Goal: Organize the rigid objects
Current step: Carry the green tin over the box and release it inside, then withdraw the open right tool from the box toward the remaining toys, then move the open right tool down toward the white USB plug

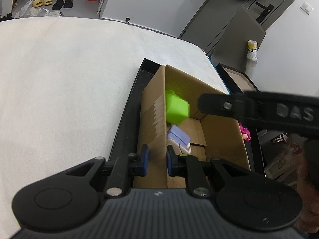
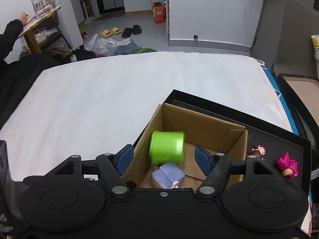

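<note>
A brown cardboard box (image 2: 199, 123) stands in a black tray (image 2: 219, 107) on the bed. My left gripper (image 1: 157, 159) is shut on the box's left wall (image 1: 153, 119), one blue pad on each side of it. My right gripper (image 2: 163, 158) is open above the box, and one of its fingers (image 1: 211, 104) reaches in from the right. A green cup (image 2: 167, 149) lies on its side between the pads without touching them, blurred (image 1: 176, 109). Below it in the box lies a purple figure (image 2: 167, 174), also seen at the box floor (image 1: 178, 137).
A pink toy (image 2: 288, 164) and a brown toy (image 2: 258, 151) lie in the tray to the right of the box. The white bed cover (image 2: 119, 89) spreads left and behind. A second black tray (image 2: 299, 85) sits at the far right. A person's black sleeve (image 2: 12, 29) is far left.
</note>
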`<state>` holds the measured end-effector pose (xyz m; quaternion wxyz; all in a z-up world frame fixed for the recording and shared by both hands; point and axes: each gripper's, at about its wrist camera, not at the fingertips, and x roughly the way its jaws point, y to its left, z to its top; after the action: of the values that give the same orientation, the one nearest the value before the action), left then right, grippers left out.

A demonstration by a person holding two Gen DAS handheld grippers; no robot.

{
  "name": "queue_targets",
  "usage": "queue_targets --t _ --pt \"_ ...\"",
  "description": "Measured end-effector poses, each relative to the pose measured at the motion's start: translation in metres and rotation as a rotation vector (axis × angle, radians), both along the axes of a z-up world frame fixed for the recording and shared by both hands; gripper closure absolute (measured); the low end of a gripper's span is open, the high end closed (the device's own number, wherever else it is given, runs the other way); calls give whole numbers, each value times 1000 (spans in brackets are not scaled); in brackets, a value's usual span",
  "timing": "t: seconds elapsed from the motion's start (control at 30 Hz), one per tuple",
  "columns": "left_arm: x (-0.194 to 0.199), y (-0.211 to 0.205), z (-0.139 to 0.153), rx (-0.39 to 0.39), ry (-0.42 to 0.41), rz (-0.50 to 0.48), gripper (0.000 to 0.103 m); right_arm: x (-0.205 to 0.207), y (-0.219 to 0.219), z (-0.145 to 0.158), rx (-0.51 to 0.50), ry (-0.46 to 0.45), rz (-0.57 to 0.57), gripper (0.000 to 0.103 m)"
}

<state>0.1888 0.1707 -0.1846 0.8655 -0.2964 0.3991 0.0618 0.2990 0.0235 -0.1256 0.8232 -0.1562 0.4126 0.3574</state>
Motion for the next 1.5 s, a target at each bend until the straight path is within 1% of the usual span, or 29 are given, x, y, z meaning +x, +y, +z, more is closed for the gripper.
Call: queue_targets --t 0.1,0.23,0.3,0.4,0.53,0.67,0.77,0.87,1.1,1.27,1.43,1.5 --pt "-1 0 0 3 0 -1 86 -4 -8 6 -1 -14 3 28" --pt "-3 1 1 3 -4 3 87 -12 -18 14 15 -32 24 26" --pt "-3 1 2 4 -5 4 87 -15 -23 16 22 -41 29 22" --pt "-3 -1 2 8 2 4 87 -19 -31 18 18 -80 4 18" --pt "-1 -3 3 20 13 -3 87 -19 -47 23 53 -63 -16 18" --pt "2 -5 4 32 17 -3 87 -19 -67 28 64 -81 -55 14" --pt "3 -6 5 37 22 -1 87 -17 -82 28 69 -57 -76 13" --pt "4 -9 5 48 27 -1 86 -17 -99 28 60 -61 -114 13" --pt "6 -16 6 89 25 -13 86 -15 -140 25 79 -54 -173 13" --pt "7 -19 4 119 38 -12 86 -13 -165 22 112 -46 -198 13" --pt "10 -23 3 132 53 -16 86 -7 -192 9 176 -19 -234 13" --pt "10 -24 3 133 51 -17 87 -7 -199 3 173 -10 -232 14"
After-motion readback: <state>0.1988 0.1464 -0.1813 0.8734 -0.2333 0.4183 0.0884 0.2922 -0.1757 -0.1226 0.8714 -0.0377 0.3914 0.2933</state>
